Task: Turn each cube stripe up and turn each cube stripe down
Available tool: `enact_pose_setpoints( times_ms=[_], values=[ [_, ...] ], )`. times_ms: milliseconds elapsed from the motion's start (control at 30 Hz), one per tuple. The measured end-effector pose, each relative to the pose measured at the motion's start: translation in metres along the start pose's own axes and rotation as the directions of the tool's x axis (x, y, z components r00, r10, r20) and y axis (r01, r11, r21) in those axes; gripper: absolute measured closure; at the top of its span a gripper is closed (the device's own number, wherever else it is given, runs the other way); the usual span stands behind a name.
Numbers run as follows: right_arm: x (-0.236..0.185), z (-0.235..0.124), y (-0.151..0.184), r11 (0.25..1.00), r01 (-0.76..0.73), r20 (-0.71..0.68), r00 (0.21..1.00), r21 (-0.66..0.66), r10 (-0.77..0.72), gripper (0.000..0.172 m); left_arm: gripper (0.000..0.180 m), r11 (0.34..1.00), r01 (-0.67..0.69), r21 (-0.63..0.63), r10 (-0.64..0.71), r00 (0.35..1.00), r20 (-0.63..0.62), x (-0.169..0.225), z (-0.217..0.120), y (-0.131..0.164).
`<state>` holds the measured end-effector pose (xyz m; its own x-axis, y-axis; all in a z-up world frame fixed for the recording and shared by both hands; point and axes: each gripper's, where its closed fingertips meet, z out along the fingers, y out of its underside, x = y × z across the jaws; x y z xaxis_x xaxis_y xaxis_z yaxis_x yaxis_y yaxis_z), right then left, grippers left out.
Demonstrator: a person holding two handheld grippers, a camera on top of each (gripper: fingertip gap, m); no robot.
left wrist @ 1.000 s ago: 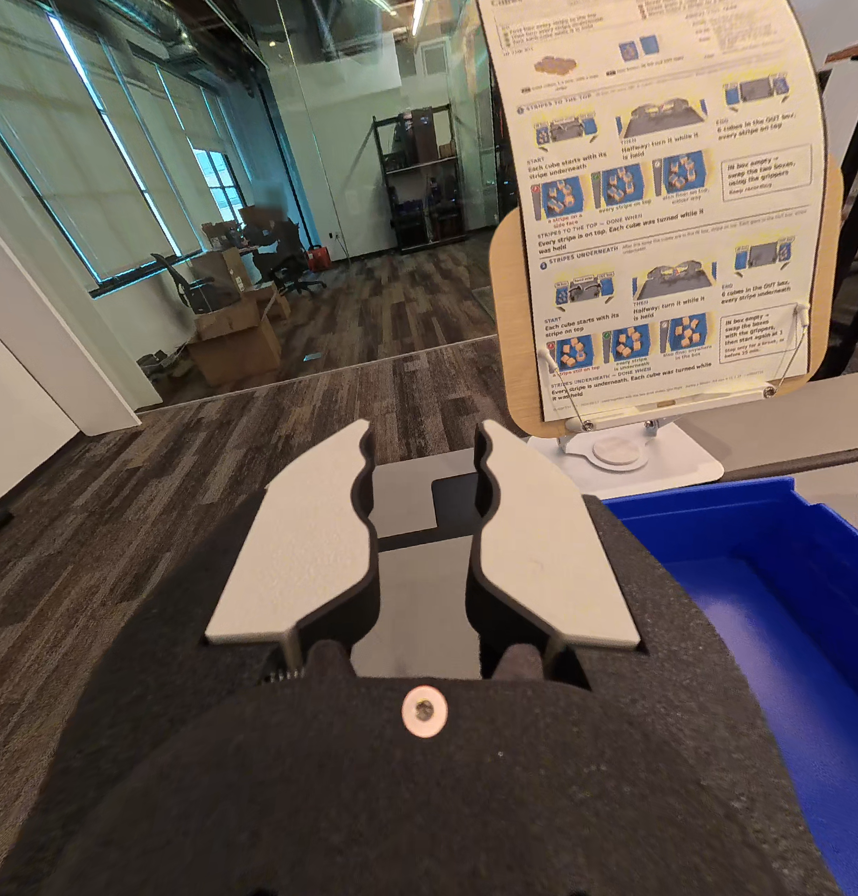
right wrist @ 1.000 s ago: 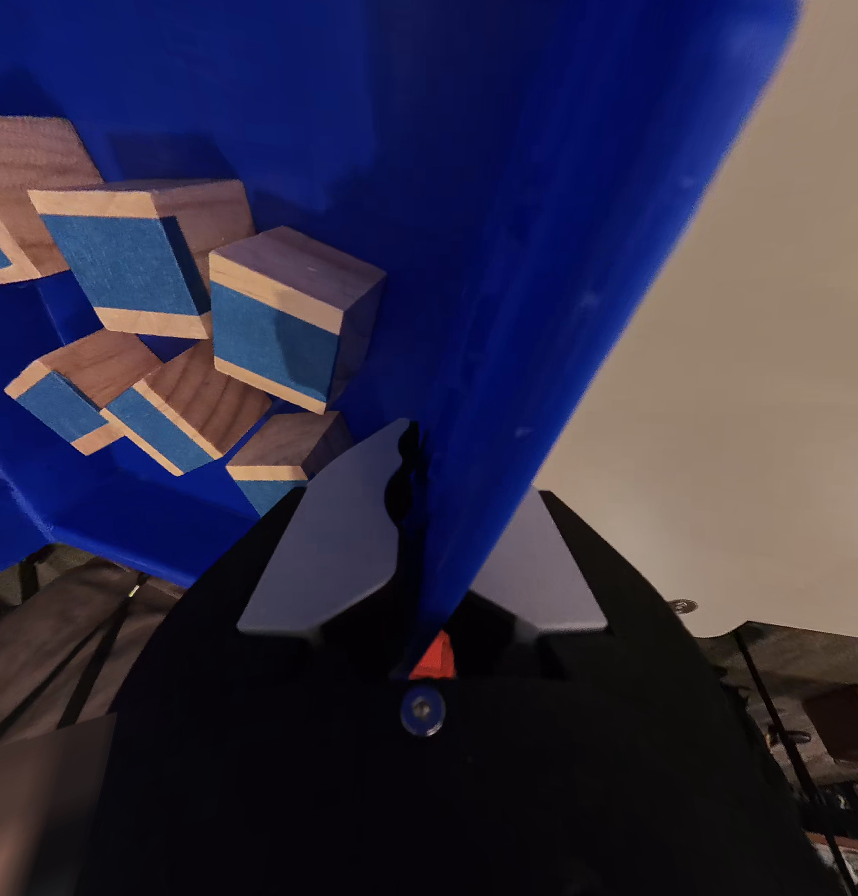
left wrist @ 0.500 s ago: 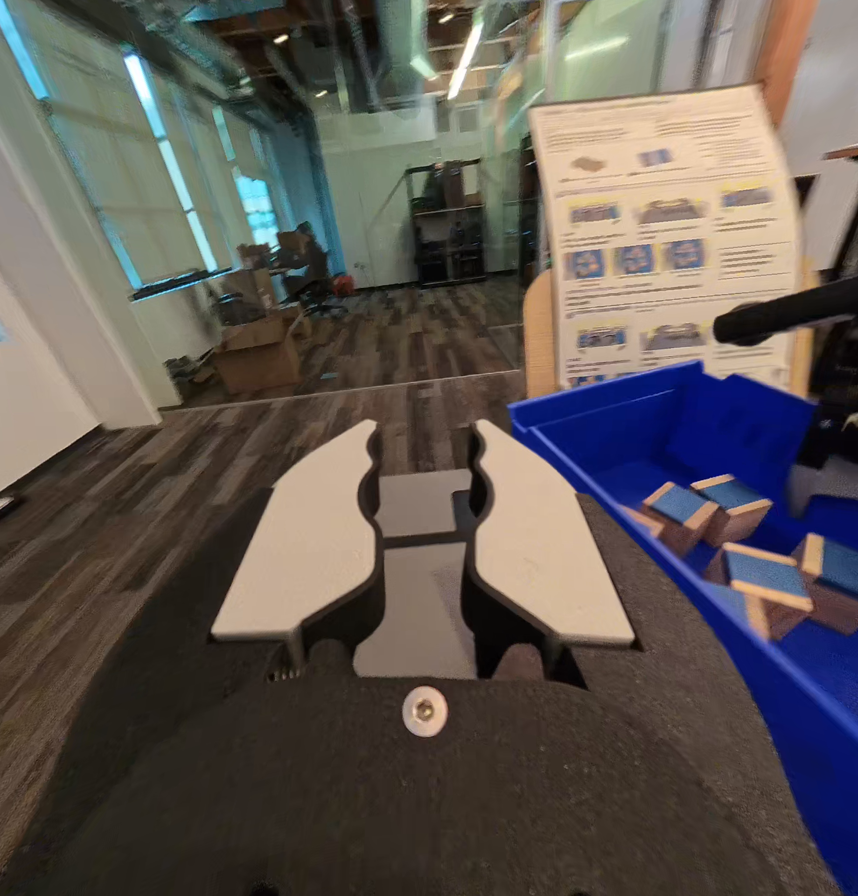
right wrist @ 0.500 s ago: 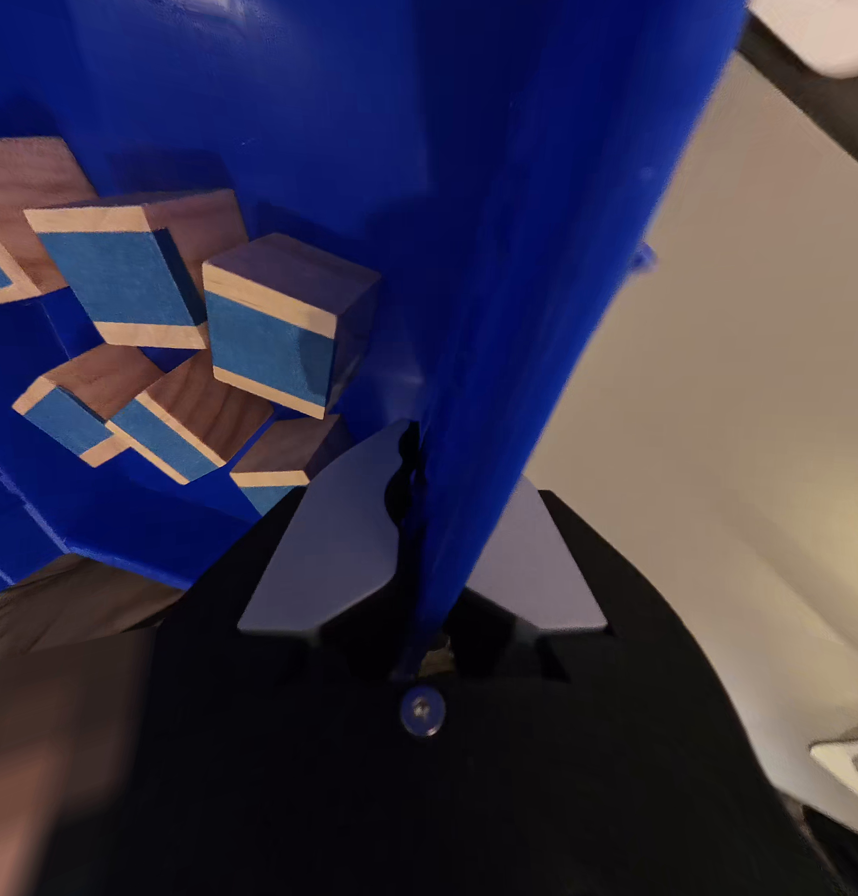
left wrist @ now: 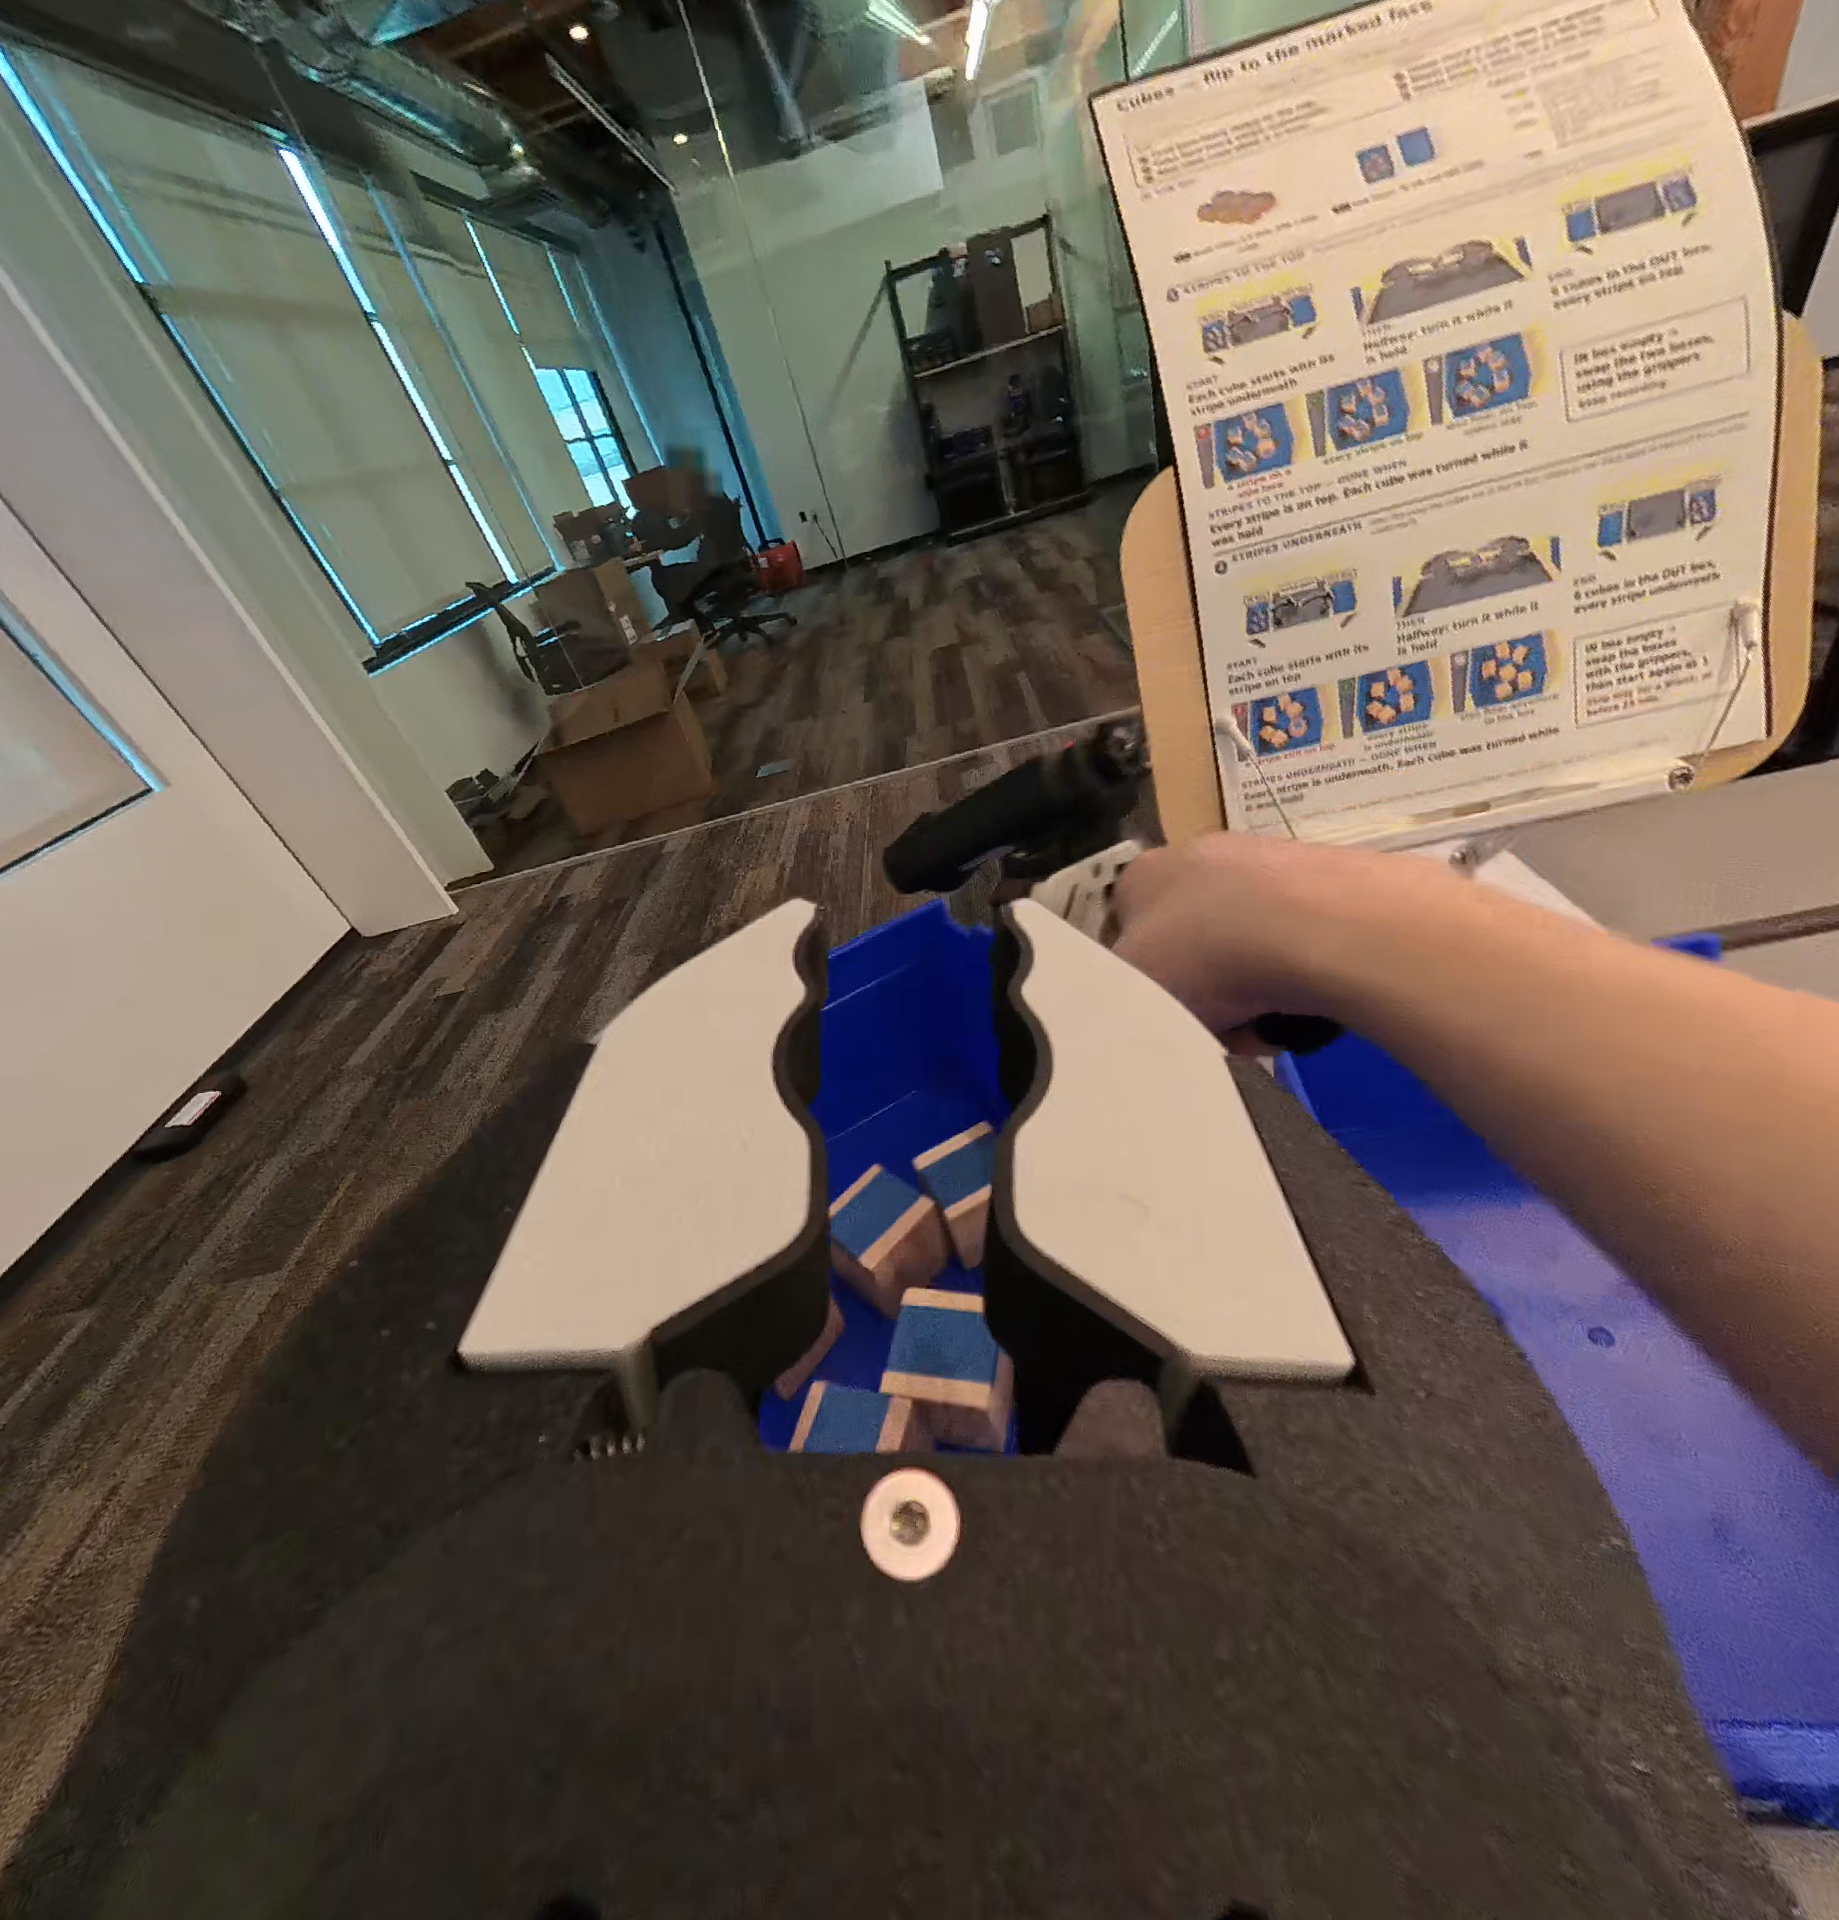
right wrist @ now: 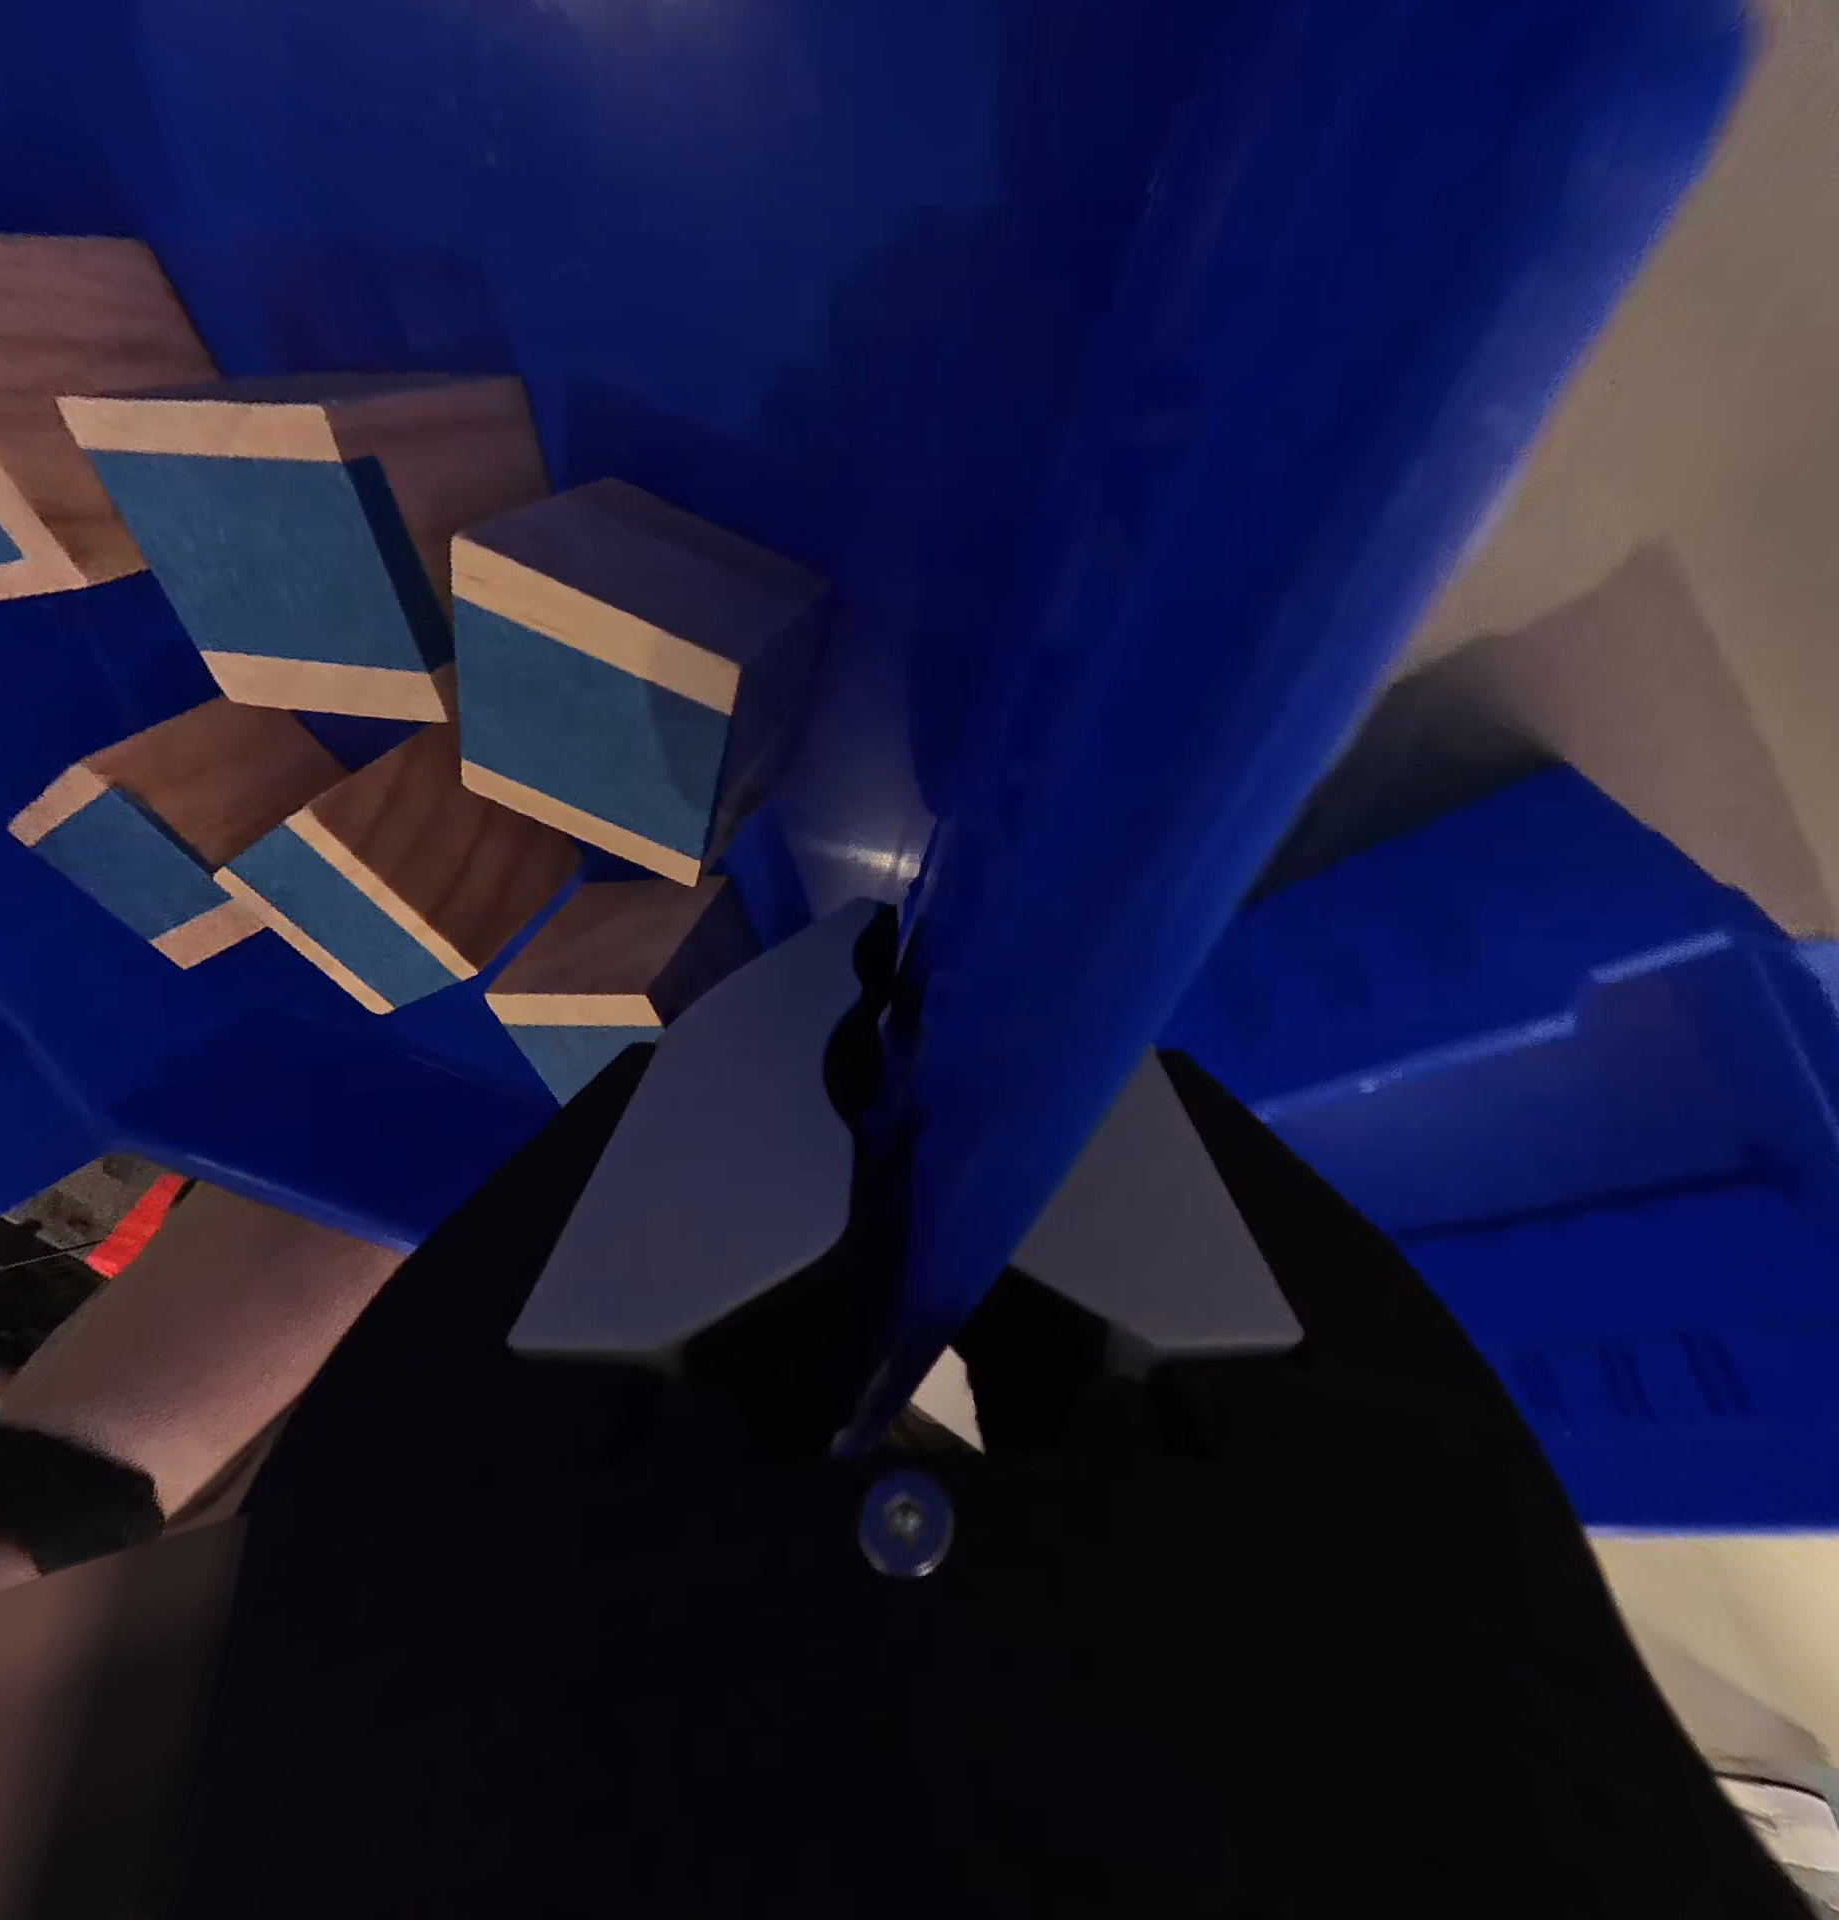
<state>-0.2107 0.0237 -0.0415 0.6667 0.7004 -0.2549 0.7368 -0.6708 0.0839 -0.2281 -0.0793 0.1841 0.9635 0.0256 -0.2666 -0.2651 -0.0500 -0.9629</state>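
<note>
My right gripper is shut on the side wall of a blue bin and holds it tilted. Several wooden cubes with blue stripes lie inside it, striped faces towards the camera. Its right finger is mostly hidden behind the wall. My left gripper is open and empty, hovering above the same bin. Striped cubes show between its fingers without touching them. The right gripper's black body and the hand holding it show just beyond.
A second blue bin stands on the right; it also shows in the right wrist view. An instruction sheet on a wooden stand stands at the table's far side. A person's arm shows at lower left.
The bin with the cubes has come in from the right and now lies under my left gripper. The left jaws have narrowed a little. My right gripper has kept its grip on the bin wall.
</note>
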Motion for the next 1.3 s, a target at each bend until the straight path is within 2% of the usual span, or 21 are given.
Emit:
enact_pose_setpoints(
  times_ms=[167, 300, 400, 500, 533, 600, 633, 700, 767, 833, 900, 1033, 1167, 1233, 1300],
  values=[
    [-0.002, 0.04, -0.014, 1.0, -0.005, -0.022, 1.0, -0.011, 0.004, 0.165, 0.15, 0.999, -0.009, -0.041, 0.007, 0.999, -0.043, 0.006, 0.004, 0.008],
    [0.012, 0.068, -0.01, 0.999, -0.016, -0.044, 0.999, -0.041, 0.014, 0.162, 0.15, 0.997, -0.037, -0.066, 0.032, 0.997, -0.07, 0.01, 0.006, 0.014],
    [0.027, 0.084, -0.004, 0.998, -0.033, -0.062, 0.998, -0.058, 0.029, 0.16, 0.15, 0.996, -0.048, -0.071, 0.042, 0.996, -0.085, 0.014, 0.009, 0.014],
    [0.031, 0.089, -0.004, 0.999, -0.032, -0.007, 0.999, -0.022, 0.032, 0.159, 0.15, 0.994, -0.065, -0.085, 0.056, 0.993, -0.103, 0.02, 0.011, 0.017],
    [0.032, 0.086, -0.004, 1.0, -0.016, -0.008, 1.0, 0.006, 0.016, 0.156, 0.15, 0.993, -0.073, -0.089, 0.063, 0.992, -0.107, 0.022, 0.01, 0.018],
    [0.034, 0.065, -0.012, 0.987, 0.035, -0.032, 0.999, 0.156, -0.03, 0.153, 0.149, 0.993, -0.074, -0.086, 0.064, 0.991, -0.114, 0.023, 0.009, 0.017],
    [0.034, 0.045, -0.017, 0.962, 0.068, -0.053, 0.997, 0.265, -0.056, 0.152, 0.149, 0.994, -0.069, -0.08, 0.059, 0.992, -0.115, 0.023, 0.008, 0.016],
    [0.046, -0.004, -0.014, 0.873, 0.154, -0.193, 0.979, 0.463, -0.071, 0.145, 0.149, 0.995, -0.067, -0.073, 0.058, 0.991, -0.12, 0.024, 0.007, 0.014],
    [0.071, -0.044, 0.017, 0.809, 0.215, -0.35, 0.937, 0.547, -0.012, 0.135, 0.149, 0.995, -0.071, -0.073, 0.061, 0.99, -0.129, 0.026, 0.006, 0.014],
    [0.112, -0.064, 0.065, 0.816, 0.203, -0.475, 0.874, 0.541, 0.098, 0.115, 0.149, 0.995, -0.068, -0.074, 0.058, 0.989, -0.133, 0.026, 0.006, 0.014],
    [0.156, -0.067, 0.114, 0.836, 0.105, -0.513, 0.828, 0.539, 0.226, 0.111, 0.148, 0.995, -0.065, -0.075, 0.055, 0.99, -0.132, 0.027, 0.006, 0.013],
    [0.215, -0.028, 0.184, 0.855, -0.099, -0.447, 0.819, 0.509, 0.361, 0.108, 0.148, 0.994, -0.07, -0.089, 0.058, 0.989, -0.136, 0.03, 0.009, 0.015],
    [0.23, 0.03, 0.222, 0.905, -0.251, -0.345, 0.863, 0.342, 0.37, 0.107, 0.147, 0.988, -0.097, -0.122, 0.082, 0.989, -0.126, 0.032, 0.013, 0.021],
    [0.219, 0.052, 0.227, 0.923, -0.282, -0.212, 0.916, 0.264, 0.34, 0.124, 0.147, 0.985, -0.107, -0.135, 0.091, 0.988, -0.122, 0.033, 0.015, 0.024],
    [0.219, 0.054, 0.228, 0.915, -0.301, -0.132, 0.929, 0.269, 0.345, 0.142, 0.147, 0.982, -0.119, -0.149, 0.102, 0.988, -0.12, 0.035, 0.017, 0.027]
  ],
)
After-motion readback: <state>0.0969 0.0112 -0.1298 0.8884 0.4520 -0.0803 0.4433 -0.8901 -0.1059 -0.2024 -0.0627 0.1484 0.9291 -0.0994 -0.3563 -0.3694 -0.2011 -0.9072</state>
